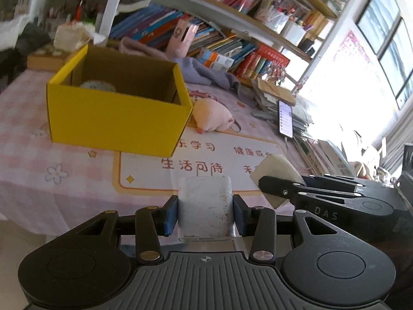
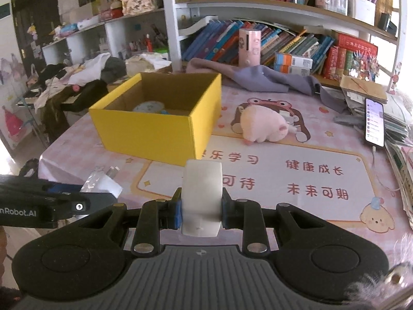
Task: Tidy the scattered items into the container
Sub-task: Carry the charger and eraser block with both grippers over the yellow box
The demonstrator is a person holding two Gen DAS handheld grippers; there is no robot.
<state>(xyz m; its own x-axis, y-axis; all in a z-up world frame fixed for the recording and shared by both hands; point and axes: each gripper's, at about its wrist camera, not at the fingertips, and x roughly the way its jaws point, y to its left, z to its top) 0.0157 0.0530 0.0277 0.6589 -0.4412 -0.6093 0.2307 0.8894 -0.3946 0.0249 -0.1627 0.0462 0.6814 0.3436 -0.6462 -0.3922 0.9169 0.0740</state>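
A yellow cardboard box (image 1: 116, 113) stands open on the pink table mat, also in the right wrist view (image 2: 157, 131), with a round pale item (image 2: 149, 107) inside. My left gripper (image 1: 205, 213) is shut on a white charger block (image 1: 205, 206), held above the table's near edge; its prongs show in the right wrist view (image 2: 105, 183). My right gripper (image 2: 201, 208) is shut on a white rounded block (image 2: 202, 196), which also shows in the left wrist view (image 1: 277, 173). A pink plush toy (image 2: 263, 126) lies on the mat right of the box.
A phone (image 2: 374, 122) on a cable leans on stacked papers at the right. A purple cloth (image 2: 263, 77) lies behind the box before the bookshelf (image 2: 284, 44). Clothes (image 2: 77, 82) pile at the left edge.
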